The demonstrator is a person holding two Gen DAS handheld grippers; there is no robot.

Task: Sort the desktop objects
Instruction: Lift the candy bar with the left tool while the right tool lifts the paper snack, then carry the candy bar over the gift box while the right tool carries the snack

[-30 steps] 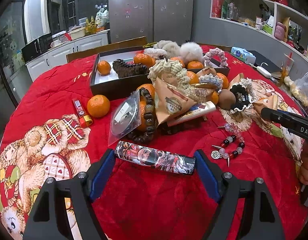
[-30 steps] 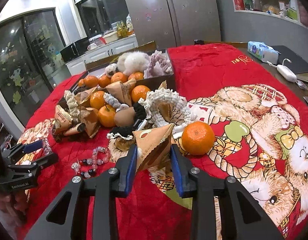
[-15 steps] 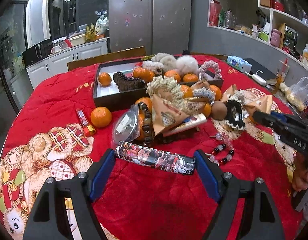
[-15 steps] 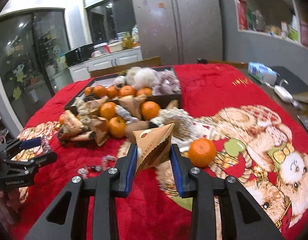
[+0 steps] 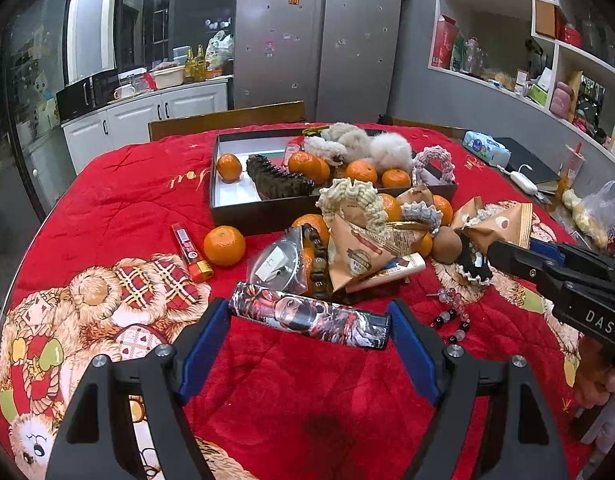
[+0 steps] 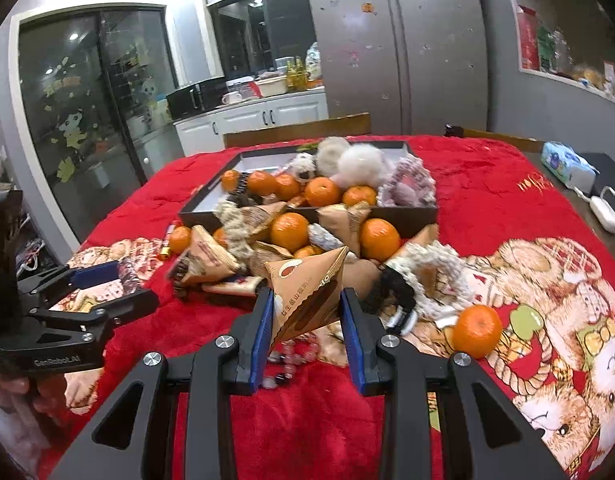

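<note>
Left wrist cam: left gripper [image 5: 307, 334] pinches printed tube [image 5: 309, 315] endwise above the red tablecloth [image 5: 127, 196]. Right gripper [image 6: 307, 320] pinches triangular snack pouch [image 6: 307, 288] near black box [image 6: 387, 213]. Risk: tube pivots out of the end-on hold; pouch crumples and slips, imo.

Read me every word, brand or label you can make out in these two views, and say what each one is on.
"DAS": partial white lettering on the right gripper body, left wrist view.
"GenRobot.AI": on the left gripper body, right wrist view.
Chinese characters on the brown snack packet: too blurred to read surely.
Gold script on the red tablecloth: not legible.
Printed tube, red lighter, tissue pack: print too small.
</note>
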